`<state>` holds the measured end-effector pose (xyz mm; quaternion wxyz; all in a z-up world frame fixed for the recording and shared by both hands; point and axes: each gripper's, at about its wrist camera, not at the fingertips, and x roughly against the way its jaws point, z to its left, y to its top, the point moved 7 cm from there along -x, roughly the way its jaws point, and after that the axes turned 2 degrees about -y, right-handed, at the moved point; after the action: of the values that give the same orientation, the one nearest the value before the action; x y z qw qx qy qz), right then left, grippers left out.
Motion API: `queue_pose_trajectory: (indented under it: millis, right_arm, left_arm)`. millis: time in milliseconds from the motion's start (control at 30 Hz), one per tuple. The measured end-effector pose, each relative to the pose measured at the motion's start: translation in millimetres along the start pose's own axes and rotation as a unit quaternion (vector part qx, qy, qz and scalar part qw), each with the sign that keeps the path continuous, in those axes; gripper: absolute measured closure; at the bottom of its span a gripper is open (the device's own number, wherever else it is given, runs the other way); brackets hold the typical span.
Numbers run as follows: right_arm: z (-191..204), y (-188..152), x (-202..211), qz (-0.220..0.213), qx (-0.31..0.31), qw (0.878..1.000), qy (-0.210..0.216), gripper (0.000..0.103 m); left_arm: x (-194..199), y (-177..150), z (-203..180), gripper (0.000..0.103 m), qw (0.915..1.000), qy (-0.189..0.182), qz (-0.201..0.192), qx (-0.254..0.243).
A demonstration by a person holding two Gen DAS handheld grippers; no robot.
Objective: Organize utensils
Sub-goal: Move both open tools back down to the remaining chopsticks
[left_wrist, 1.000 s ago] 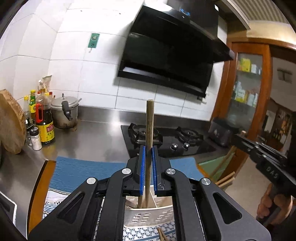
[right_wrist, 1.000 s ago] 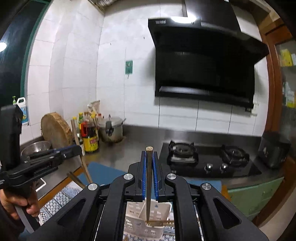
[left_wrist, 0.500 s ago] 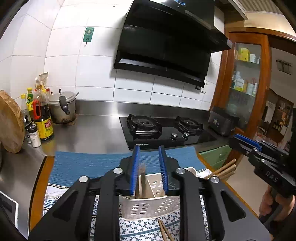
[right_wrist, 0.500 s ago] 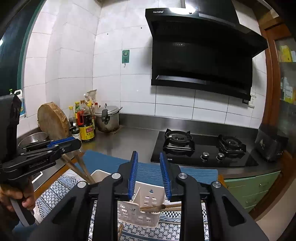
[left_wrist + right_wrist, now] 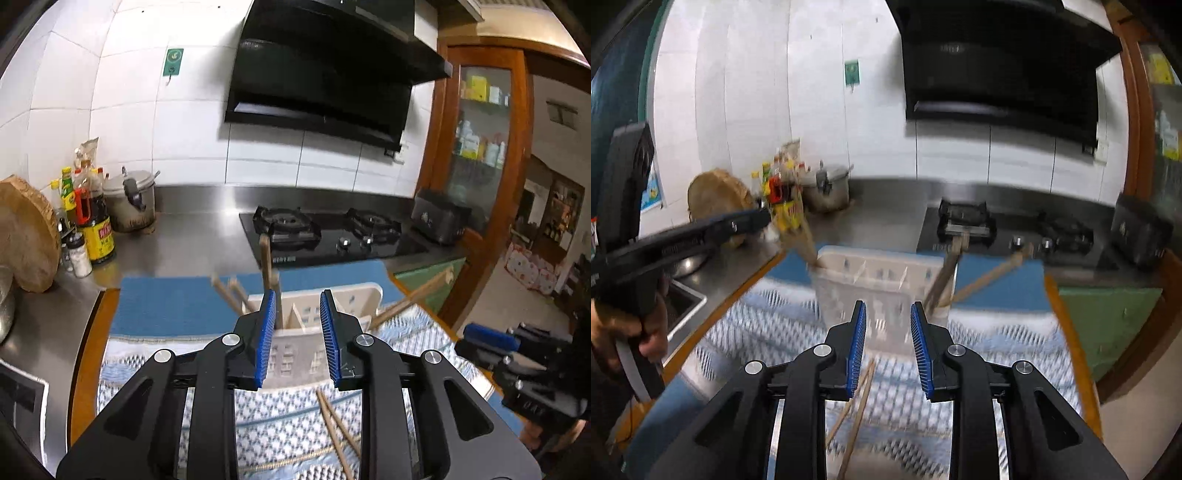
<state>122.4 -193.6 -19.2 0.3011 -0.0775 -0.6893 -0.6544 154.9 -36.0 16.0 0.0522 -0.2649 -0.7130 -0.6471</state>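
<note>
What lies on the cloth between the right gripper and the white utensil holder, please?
In the right wrist view, two loose chopsticks lie on the patterned cloth between the open right gripper and the utensil holder.

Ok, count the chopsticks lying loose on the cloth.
2. Both chopsticks lie side by side on the cloth, in front of the holder, under the open left gripper. Others may be hidden beneath it.
</note>
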Motion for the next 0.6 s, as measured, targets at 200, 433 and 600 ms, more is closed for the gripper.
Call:
queue_pose_trajectory:
  millis: [200,433,600]
  right_arm:
    - [8.3,-55.8,-10.5,0.058,-0.024,0.998,0.007,0.078]
    - [24.6,-117.4,-32.1,0.127,-0.041,0.991,0.017,0.081]
    - [35.5,-152.9,-49.7,0.174,-0.059,0.982,0.034,0.085]
  left_arm:
    - [0.3,-41.5,5.1,0.075,0.9991,0.001,0.039,0.017]
    - [-4.0,-86.7,11.8,0.075,0.9959,0.008,0.086,0.028]
    - [-6.2,-113.2,17.1,0.075,0.9930,0.014,0.112,0.037]
